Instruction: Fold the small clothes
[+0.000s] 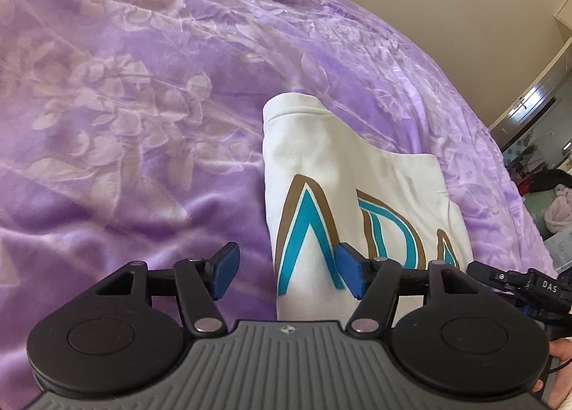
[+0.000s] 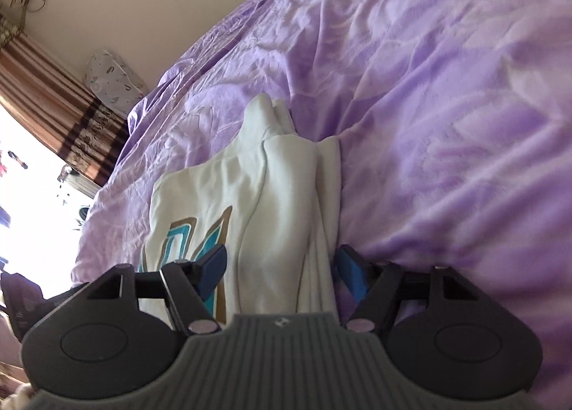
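Two views, and both turn on where the shirt's edges lie against the spread fingers.

Left wrist view: the left gripper hangs low over the bed with its blue pads wide apart and nothing pinched between them. The white shirt lies flat on the purple cover, already doubled into a narrow panel whose long axis runs away from the camera, up the picture. Its left folded edge passes up through the gap between the pads, nearer the right pad, so most of the cloth lies to the right of this gripper. The teal and gold lettering sits just ahead of the right pad. The right gripper's body shows at the far right, close by.

Right wrist view: the right gripper also stands open, pads spread and not pressing on cloth. Here the shirt fills the gap: a folded-over sleeve or side strip runs lengthwise straight out between the pads, ending in a bunched tip at the far end. The shirt's right edge lies just inside the right pad, with bare bed beyond.

Judging by this, each gripper sits at its own near corner of the shirt, about equally close, and a crosswise fold would carry the near end forward along that long axis.
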The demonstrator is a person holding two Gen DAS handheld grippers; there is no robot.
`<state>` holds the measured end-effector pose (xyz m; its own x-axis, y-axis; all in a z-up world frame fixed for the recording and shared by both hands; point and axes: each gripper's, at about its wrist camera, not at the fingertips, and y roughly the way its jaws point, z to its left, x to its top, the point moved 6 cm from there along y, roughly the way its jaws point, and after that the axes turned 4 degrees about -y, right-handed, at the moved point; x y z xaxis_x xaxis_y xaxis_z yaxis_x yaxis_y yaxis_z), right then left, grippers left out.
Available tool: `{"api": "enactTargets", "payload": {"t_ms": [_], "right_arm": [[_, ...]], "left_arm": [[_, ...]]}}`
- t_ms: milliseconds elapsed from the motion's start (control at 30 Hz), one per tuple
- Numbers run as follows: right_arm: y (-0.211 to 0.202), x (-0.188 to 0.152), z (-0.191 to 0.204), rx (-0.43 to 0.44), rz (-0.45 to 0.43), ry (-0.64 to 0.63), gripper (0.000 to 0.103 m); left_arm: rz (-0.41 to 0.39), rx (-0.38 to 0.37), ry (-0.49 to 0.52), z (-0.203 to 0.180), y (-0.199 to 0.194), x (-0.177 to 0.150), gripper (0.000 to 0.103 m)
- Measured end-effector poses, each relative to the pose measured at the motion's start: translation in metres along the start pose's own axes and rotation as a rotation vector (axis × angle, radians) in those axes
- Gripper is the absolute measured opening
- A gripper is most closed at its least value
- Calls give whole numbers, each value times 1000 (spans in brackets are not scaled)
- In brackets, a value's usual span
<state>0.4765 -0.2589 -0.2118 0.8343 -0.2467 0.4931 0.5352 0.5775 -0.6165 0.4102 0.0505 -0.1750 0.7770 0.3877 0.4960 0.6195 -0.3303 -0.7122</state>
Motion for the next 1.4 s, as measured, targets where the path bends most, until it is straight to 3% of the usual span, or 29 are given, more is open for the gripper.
{"api": "enactTargets", "payload": {"t_ms": [300,400,633,733,967,1200,1400], "right_arm": [[35,13,-14,106,60,104,53],[45,17,-17,139,66,138,49],[45,21,-20,169,48,172,29],[39,23,-7,147,24,101,23],[-1,23,42,98,-78,-84,19],[-66,8,99,99,-205,-183,19],[-116,-19,159,155,-261,-254,18]], "left_arm": [[19,-124,-105,12,30,10,72],[32,-179,-151,18,40,13,66],[41,-237,-228,23,50,18,36],[7,-214,-196,15,40,20,27],[-111,-142,-55,-20,-3,20,23],[-224,-144,63,-55,-85,18,21],[-333,-106,122,-65,-168,13,21]]}}
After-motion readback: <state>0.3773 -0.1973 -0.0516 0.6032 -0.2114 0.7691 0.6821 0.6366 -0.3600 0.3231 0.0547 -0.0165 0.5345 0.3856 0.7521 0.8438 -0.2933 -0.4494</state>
